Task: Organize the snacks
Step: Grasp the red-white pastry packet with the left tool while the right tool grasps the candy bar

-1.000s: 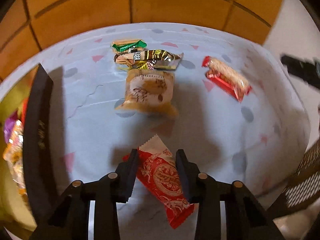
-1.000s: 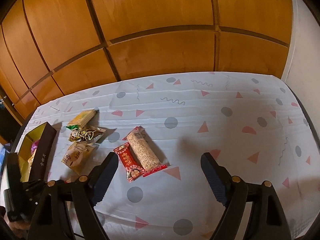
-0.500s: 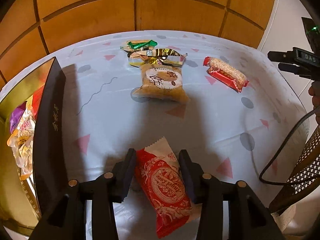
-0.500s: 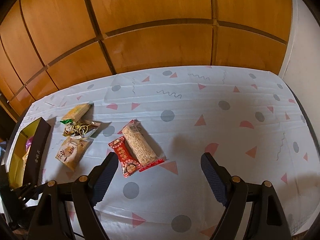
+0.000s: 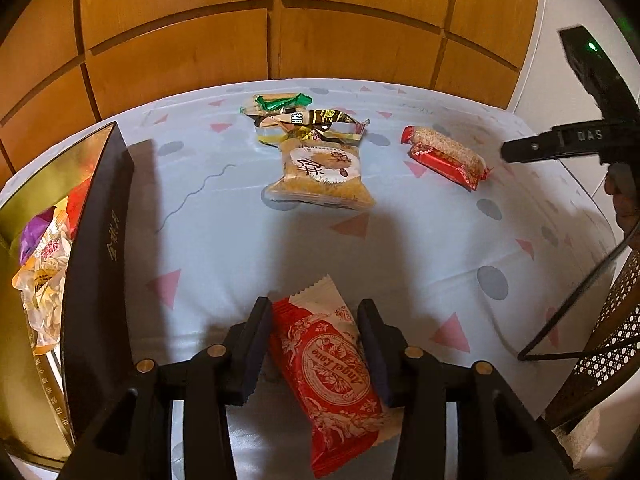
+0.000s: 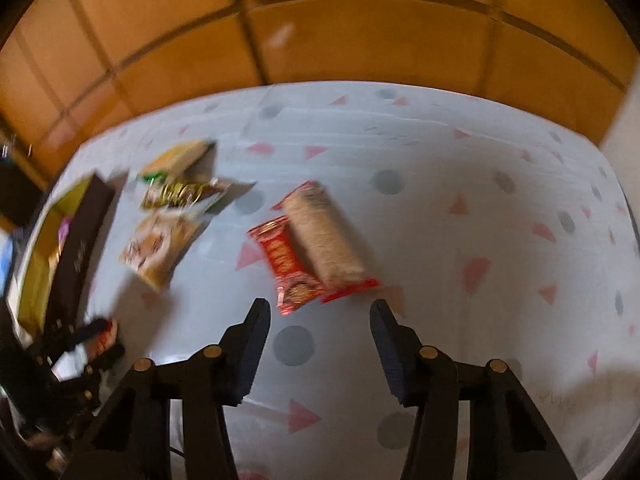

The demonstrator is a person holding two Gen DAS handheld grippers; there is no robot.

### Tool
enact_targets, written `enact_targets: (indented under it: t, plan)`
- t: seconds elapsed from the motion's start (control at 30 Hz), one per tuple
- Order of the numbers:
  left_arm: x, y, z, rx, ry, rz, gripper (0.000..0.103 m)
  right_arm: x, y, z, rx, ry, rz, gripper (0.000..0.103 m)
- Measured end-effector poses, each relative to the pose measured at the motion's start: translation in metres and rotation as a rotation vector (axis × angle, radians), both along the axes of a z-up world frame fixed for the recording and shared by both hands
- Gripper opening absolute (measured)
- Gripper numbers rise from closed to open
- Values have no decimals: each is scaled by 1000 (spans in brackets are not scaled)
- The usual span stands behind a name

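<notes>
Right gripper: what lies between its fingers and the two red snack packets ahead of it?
Only bare tablecloth. In the right wrist view, the right gripper stands open just short of the red packets, with nothing between its fingers.

On the table (image 5: 224, 240), the box (image 5: 96, 264) sits along the left edge, with wrapped snacks (image 5: 44, 264) inside it. Toward the far edge, at the middle, three packets lie in a row running front to back: the wafer (image 5: 280, 103) farthest, the foil packet (image 5: 320, 122) before it, the cake (image 5: 320, 176) nearest. Right of them, the bar (image 5: 446, 156) lies apart. At the near edge lies the red packet (image 5: 332, 376).
</notes>
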State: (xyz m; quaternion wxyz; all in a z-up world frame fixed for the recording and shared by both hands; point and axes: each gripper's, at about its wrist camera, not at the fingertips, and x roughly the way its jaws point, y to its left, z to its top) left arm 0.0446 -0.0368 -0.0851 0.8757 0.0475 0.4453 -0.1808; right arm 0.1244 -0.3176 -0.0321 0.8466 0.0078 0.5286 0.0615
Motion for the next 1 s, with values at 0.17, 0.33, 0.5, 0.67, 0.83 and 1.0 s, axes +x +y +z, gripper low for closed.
enact_targets:
  t: [0.17,0.33,0.5,0.67,0.83,1.0]
  plan:
    - [-1,2,0,-13,-5,3,45,27,37,-5,-49,12,129,53]
    - [-1,3,0,-28,-3,3,45,58,55,-31,-104,78,155,45]
    - [-1,3,0,-31,-7,5,45,66,54,-56,-135,125,122,22]
    - [-2,3,-1,-35,-11,18,45,38,74,-55,-94,133,151,22]
    - [0,2,1,-21,-3,11,44,12,77,-57,-26,114,103,26]
    - [0,1,13,-54,-2,-11,17,1,81,-59,-55,66,113,25]
